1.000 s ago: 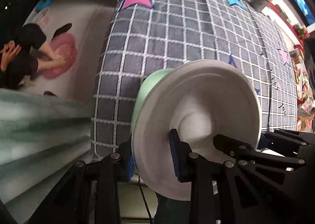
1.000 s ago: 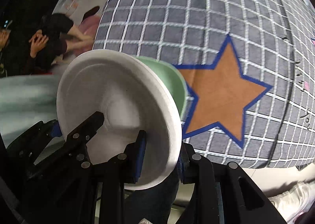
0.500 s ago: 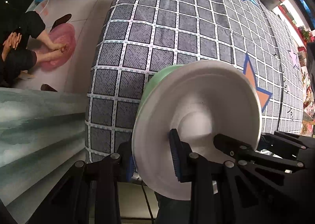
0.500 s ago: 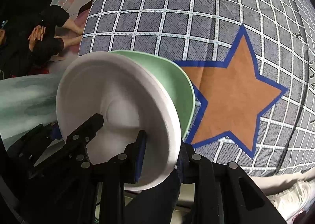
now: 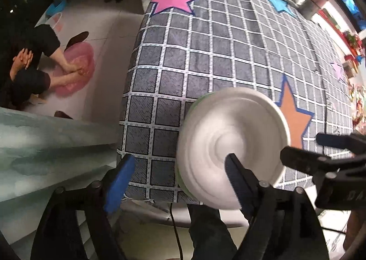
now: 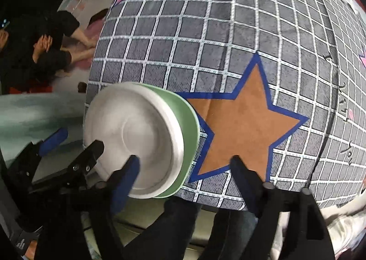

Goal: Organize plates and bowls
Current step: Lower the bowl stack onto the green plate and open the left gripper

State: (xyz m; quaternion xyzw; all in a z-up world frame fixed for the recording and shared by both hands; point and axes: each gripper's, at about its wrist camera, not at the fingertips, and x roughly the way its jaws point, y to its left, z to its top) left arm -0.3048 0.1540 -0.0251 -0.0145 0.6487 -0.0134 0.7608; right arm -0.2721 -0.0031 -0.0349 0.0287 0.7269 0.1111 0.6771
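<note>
- Left tongs, right tongs: both just sprung wide, pinching nothing.
- White plate stacked on green bowl, near surface edge.
- Plate probably light, stiff; pinch at rim.

I count one white plate stacked on one green plate, low in the frame. On the checked cloth I see four stars in my left view: pink, blue, orange and a faint pink one. Two claws. One person at left.
</note>
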